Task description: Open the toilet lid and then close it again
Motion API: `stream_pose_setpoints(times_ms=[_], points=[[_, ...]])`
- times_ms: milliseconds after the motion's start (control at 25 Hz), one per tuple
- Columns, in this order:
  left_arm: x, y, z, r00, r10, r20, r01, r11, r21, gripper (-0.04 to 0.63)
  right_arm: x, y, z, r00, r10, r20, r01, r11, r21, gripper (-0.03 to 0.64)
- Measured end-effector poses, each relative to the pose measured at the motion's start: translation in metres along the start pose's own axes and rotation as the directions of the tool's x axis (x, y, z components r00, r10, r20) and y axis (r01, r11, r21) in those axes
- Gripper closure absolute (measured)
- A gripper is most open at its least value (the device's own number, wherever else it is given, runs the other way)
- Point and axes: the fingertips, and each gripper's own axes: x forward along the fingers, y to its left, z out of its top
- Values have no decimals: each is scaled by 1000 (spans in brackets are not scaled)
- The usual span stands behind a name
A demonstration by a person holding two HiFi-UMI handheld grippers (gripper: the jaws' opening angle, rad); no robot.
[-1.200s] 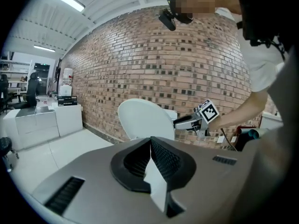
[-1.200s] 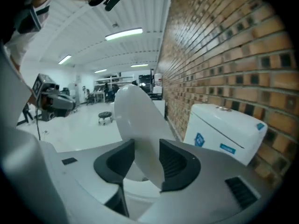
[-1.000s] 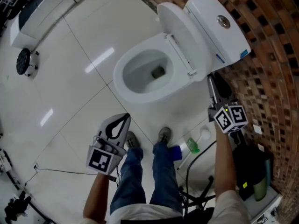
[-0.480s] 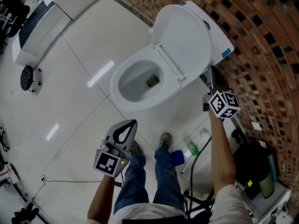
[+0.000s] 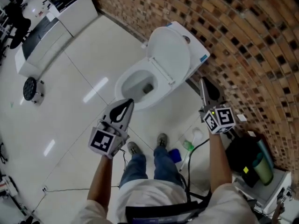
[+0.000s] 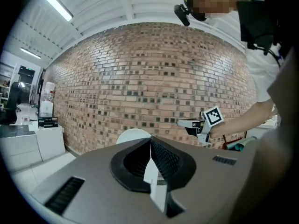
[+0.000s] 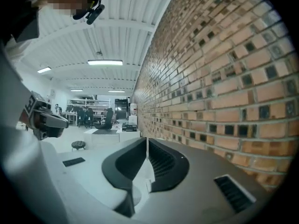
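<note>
Both grippers are clenched on nothing — the left gripper [image 5: 125,105] shows its jaws pressed flat together in its own view, and the right gripper [image 5: 204,90] does the same. We see the toilet lid [image 5: 169,55] standing raised, leaning back on the tank [image 5: 197,50], ahead of and below both tools, close to the left gripper's line of aim and off to the left of the right one; neither tool touches it. We judge the opening done and the closing not yet begun, and that is where trouble lies. With jaws shut we can only nudge the lid, and on smooth plastic a tip may skid off its rim. Once the lid tips past upright nothing restrains it, so it may slam down onto the bowl [image 5: 138,85]. Opening the jaws and pinching the rim would give us control — but a poor bite could slip midway. Just right of the right gripper runs the brick wall [image 5: 243,55], which a wide swing could scrape. Below that tool, bottles [image 5: 188,146] and a cable [image 5: 195,150] lie by our feet, and a step toward the toilet could knock or snag them.
</note>
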Motion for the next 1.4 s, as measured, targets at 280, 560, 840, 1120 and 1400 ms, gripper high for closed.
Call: stream_pose_setpoints(times_ms=[280,560,840,1120,1400], points=[[-38,-22,71,994,-77,76,70,994,87,600,-59,79,45,999,48,-16,-49,998,-29,606],[-68,-46,77,984,-157,80,146,982,123,600,-97,152,32,986,145,-83,-151,987,-63,606],[-85,-55,68,982,-181,59,174,978,117,600,-113,186,20,974,184,-130,-196,977,-88,606],[-84,-54,70,979,-190,71,183,978,100,600,-105,185,28,978,181,-101,-188,980,-71,606],[-67,-51,78,982,-170,82,160,981,113,600,-95,174,26,975,199,-96,-205,977,-61,606]])
